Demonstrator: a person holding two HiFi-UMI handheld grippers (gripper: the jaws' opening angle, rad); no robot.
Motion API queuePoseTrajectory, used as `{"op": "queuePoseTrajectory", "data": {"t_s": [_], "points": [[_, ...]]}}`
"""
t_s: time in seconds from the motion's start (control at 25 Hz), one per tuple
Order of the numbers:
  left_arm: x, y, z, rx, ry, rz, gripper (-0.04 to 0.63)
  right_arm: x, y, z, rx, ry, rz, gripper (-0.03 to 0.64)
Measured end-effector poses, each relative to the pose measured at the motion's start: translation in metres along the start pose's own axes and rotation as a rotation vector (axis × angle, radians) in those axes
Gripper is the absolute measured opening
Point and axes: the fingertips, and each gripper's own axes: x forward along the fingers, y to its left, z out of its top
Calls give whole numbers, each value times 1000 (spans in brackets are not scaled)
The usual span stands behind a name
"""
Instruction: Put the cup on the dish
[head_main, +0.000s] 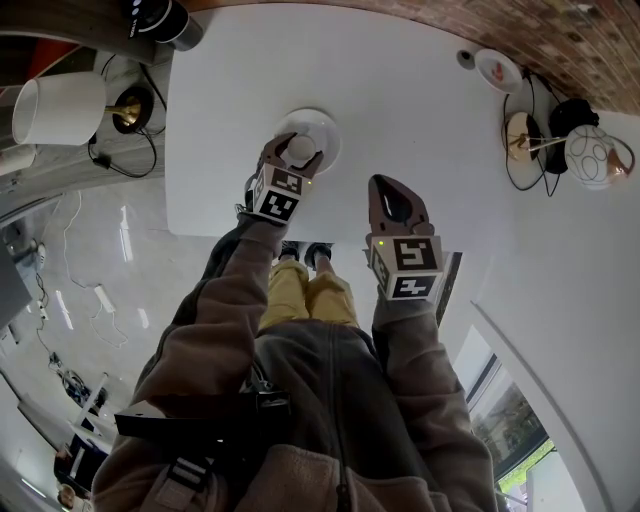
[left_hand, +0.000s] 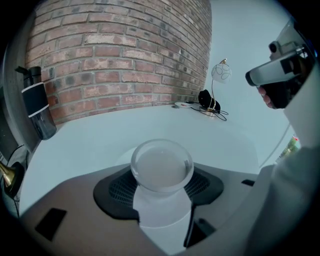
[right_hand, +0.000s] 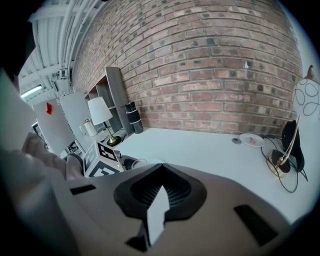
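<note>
Two tongs: left tongs (left_hand: 162, 186) clamp cup (left_hand: 161, 166) over dish (head_main: 327, 128); right tongs (right_hand: 157, 199) closed, empty, apart from cup.

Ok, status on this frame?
Left hand-held gripper shut on cup, over dish. Right hand-held gripper shut, empty. Nothing blocking.

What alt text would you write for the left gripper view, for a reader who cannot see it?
The left gripper holds a clear cup between its fingers, over a white table. Behind are a brick wall, a dark bottle at left, and a round lamp with cables at right.
</note>
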Motion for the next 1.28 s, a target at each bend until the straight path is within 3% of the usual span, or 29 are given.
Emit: {"op": "queuePoseTrajectory", "data": {"t_s": [1.28], "points": [[1,-4,-5,26,-11,-29,259,8,-10,-19,20,37,-12,0]]}}
